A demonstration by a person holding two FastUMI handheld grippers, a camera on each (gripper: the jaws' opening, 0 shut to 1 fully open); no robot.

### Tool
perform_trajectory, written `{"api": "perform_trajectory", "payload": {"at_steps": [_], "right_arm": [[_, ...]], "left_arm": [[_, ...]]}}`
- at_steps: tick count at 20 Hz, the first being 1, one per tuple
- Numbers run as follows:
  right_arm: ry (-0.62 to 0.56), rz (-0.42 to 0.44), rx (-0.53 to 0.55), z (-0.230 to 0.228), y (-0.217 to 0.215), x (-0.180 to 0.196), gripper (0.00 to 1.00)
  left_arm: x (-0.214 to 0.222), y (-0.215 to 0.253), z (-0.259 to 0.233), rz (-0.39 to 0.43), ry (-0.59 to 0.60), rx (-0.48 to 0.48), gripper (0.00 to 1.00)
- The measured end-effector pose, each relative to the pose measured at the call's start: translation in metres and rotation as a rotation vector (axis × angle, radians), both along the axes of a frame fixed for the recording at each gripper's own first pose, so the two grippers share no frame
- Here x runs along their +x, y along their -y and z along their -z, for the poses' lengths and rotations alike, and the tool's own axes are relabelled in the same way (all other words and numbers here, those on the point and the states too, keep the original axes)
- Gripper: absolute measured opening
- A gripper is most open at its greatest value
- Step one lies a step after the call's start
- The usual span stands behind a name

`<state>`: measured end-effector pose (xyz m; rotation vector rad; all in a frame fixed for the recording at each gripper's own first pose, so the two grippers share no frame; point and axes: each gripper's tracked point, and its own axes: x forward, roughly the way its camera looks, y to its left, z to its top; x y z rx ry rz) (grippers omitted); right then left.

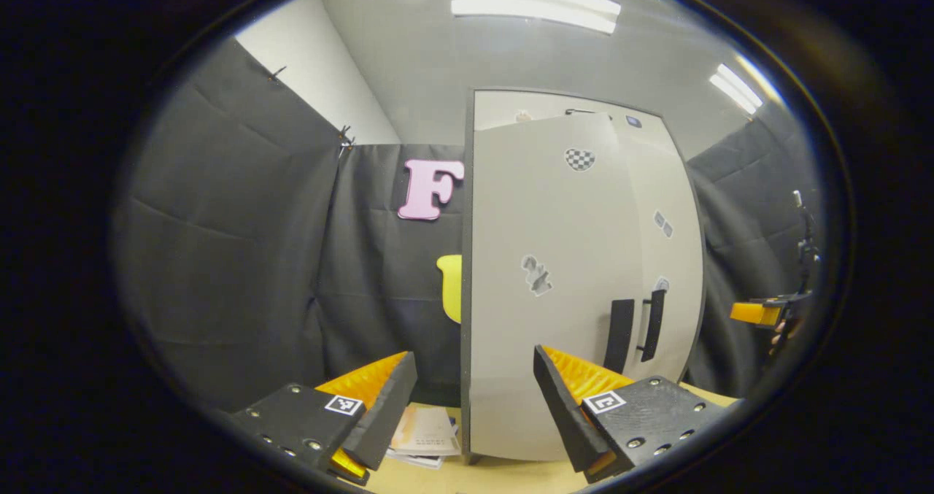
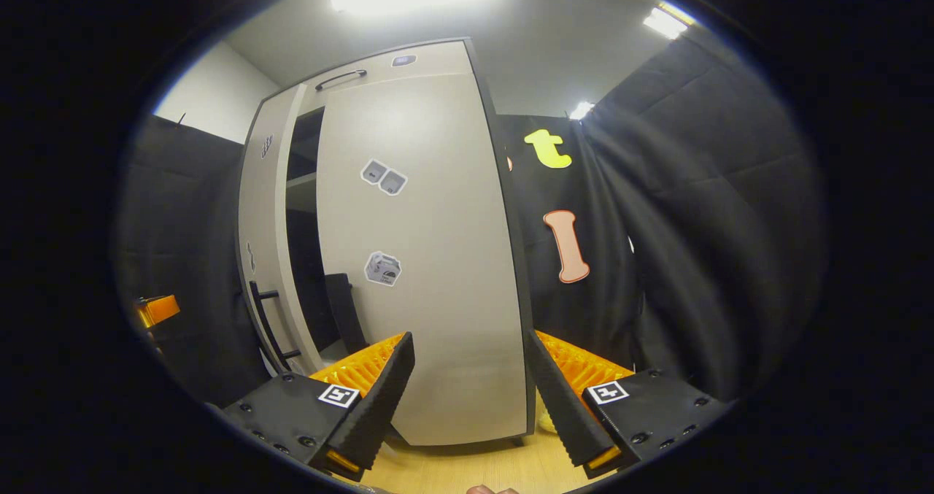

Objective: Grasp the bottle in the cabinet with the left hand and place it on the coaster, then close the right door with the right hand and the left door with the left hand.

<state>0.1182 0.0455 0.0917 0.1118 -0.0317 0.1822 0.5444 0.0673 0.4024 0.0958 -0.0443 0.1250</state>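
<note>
With both doors ajar, the left gripper faces the left door and the right gripper the right door, jaws wide and empty, seemingly poised to push.

Grey cabinet upright; right door nearly shut, left door ajar.

Black cloth walls, ceiling lights, wooden tabletop

The left gripper, jaws apart and empty, faces the cabinet's left door, slightly ajar.
</note>
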Motion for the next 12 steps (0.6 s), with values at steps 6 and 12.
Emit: {"api": "perform_trajectory", "payload": {"at_steps": [6, 12], "right_arm": [[-0.018, 0.015, 0.027, 0.007, 0.013, -0.008, 0.98], [-0.014, 0.024, 0.04, 0.007, 0.026, -0.014, 0.98]], "left_arm": [[0.0, 0.022, 0.006, 0.025, -0.033, 0.014, 0.93], [-0.006, 0.029, 0.003, 0.028, -0.032, -0.031, 0.93]]}}
